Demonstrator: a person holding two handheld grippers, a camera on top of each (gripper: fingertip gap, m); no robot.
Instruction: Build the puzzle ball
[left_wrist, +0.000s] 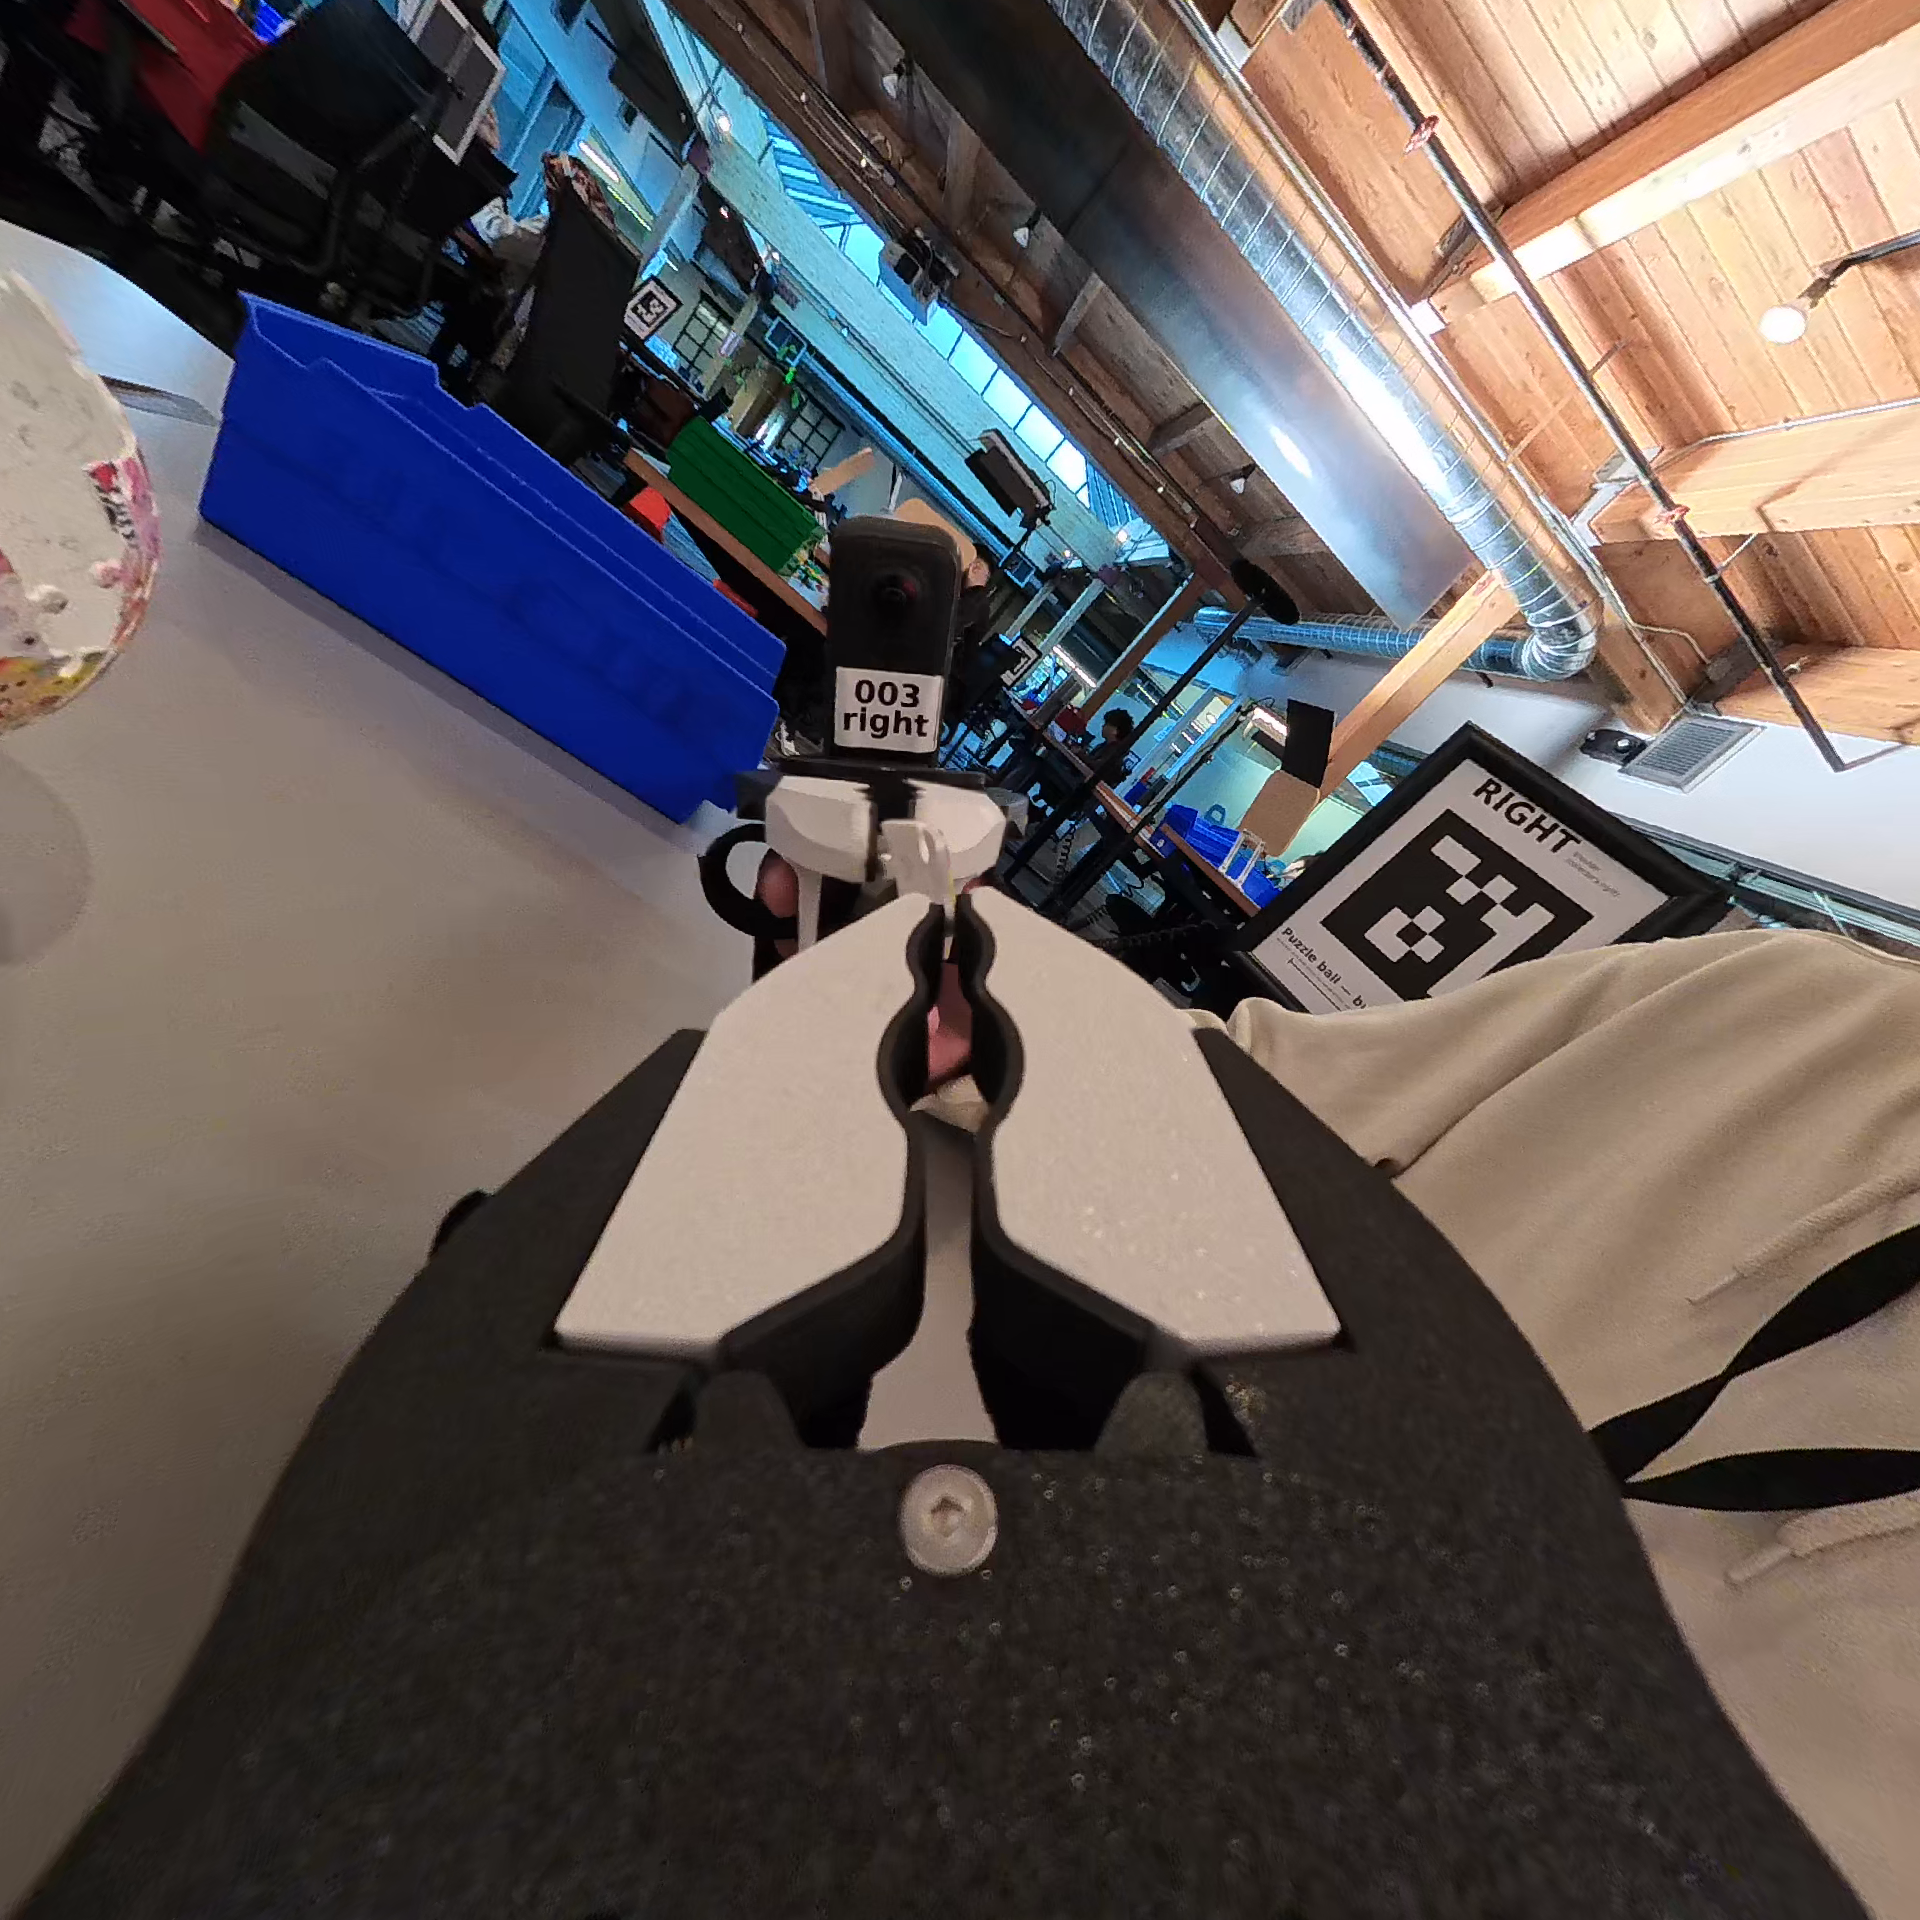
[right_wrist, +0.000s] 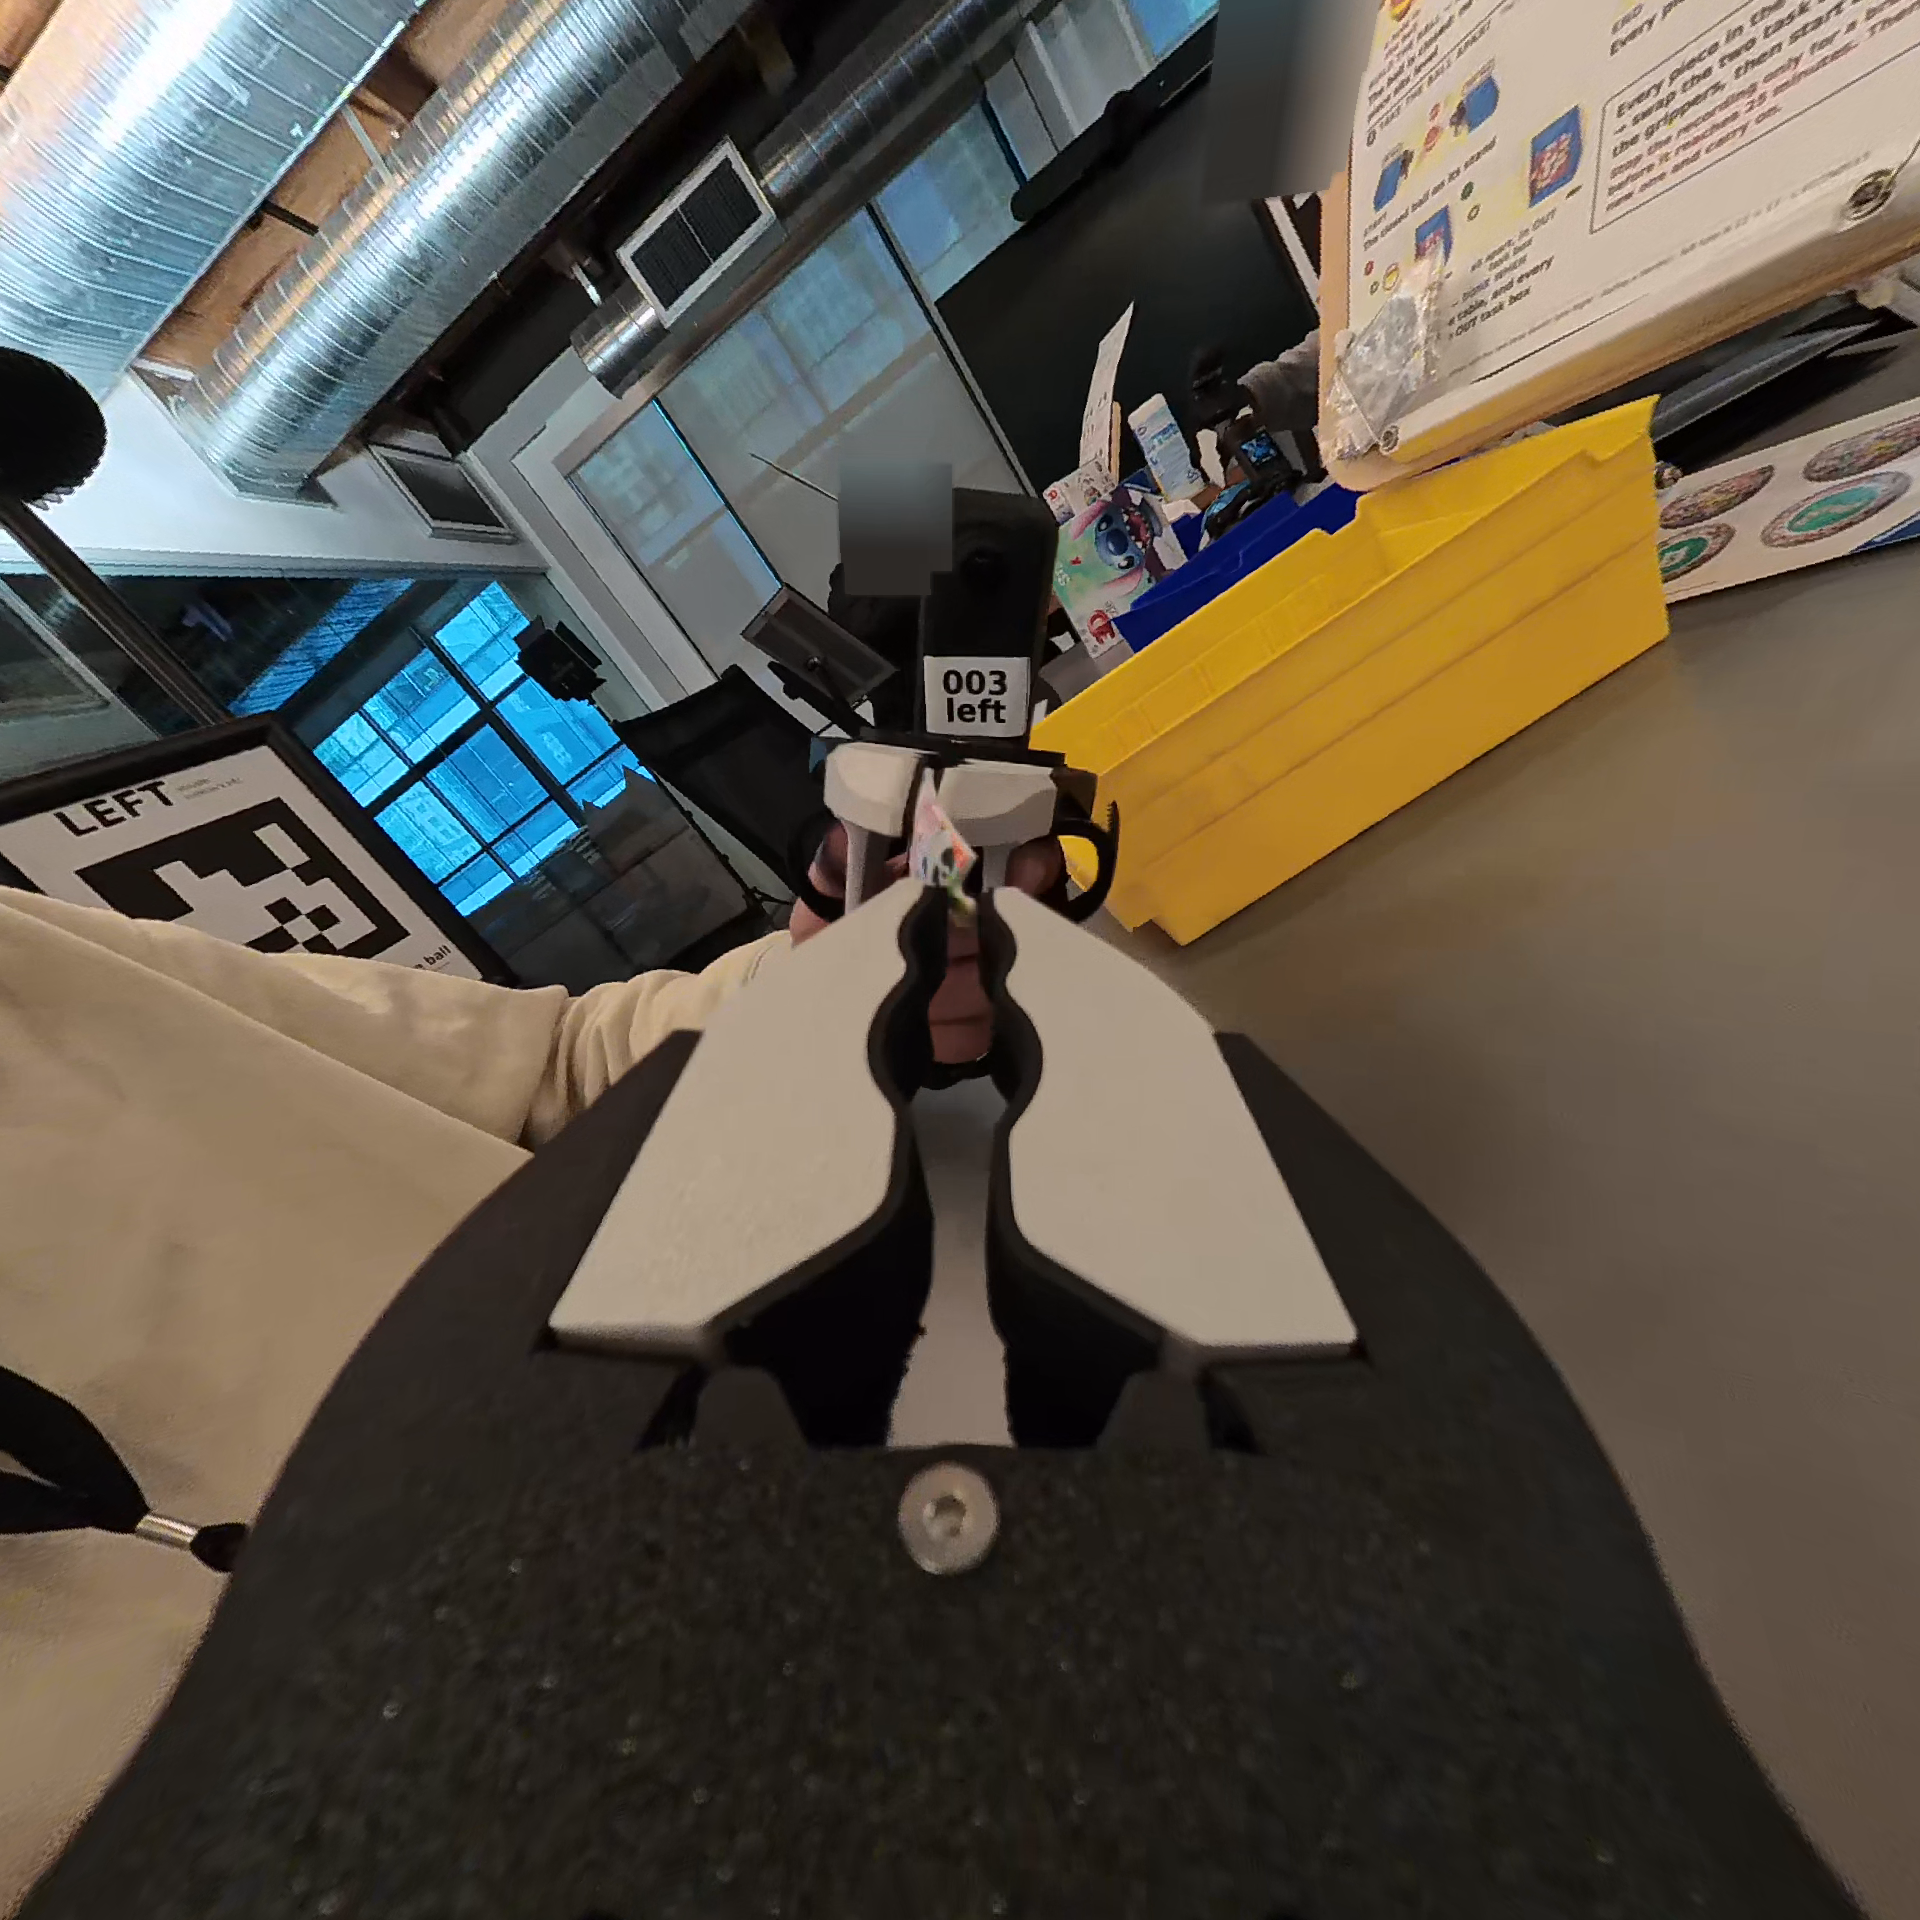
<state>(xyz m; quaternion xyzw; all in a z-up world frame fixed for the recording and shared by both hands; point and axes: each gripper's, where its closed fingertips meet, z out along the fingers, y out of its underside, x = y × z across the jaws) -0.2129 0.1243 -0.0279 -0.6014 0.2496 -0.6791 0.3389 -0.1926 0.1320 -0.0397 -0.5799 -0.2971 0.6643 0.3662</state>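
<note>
Where the two sets of fingers met nose to nose above the counter (right_wrist: 1558, 1039), we found a single puzzle piece (right_wrist: 943, 854) pinched between them. The left gripper (left_wrist: 948, 920) was clenched on it: from its own camera only a thin white edge (left_wrist: 940, 868) showed at the tips. The right gripper (right_wrist: 954, 904) was likewise closed on the same piece, whose printed, multicoloured face showed small in the right wrist view. Which gripper carried the load we could not tell.

We judged the piece to be thin, curved plastic: light, stiff, fairly slick on its printed face, and apt to twist if held by a corner. Its tabs looked like the weak spots. Best hold, in our view, is across the flat body, clear of the edge that must mate with the ball.

The partly built ball (left_wrist: 62, 520) stood at the far left of the left wrist view, white with pink and mixed print, knobbed edges exposed along its open side, well apart from the grippers. It is likely a hollow shell, so pressing a piece home would call for steadying.

Farther out, a blue bin (left_wrist: 468, 551) sat on the counter beyond the ball; its inside was hidden. A yellow bin (right_wrist: 1371, 665) lay on the other side, contents likewise unseen, with another blue bin (right_wrist: 1226, 551) behind it and an instruction sheet (right_wrist: 1621, 187) propped above. A pale sleeve (left_wrist: 1610, 1091) crossed both views.
</note>
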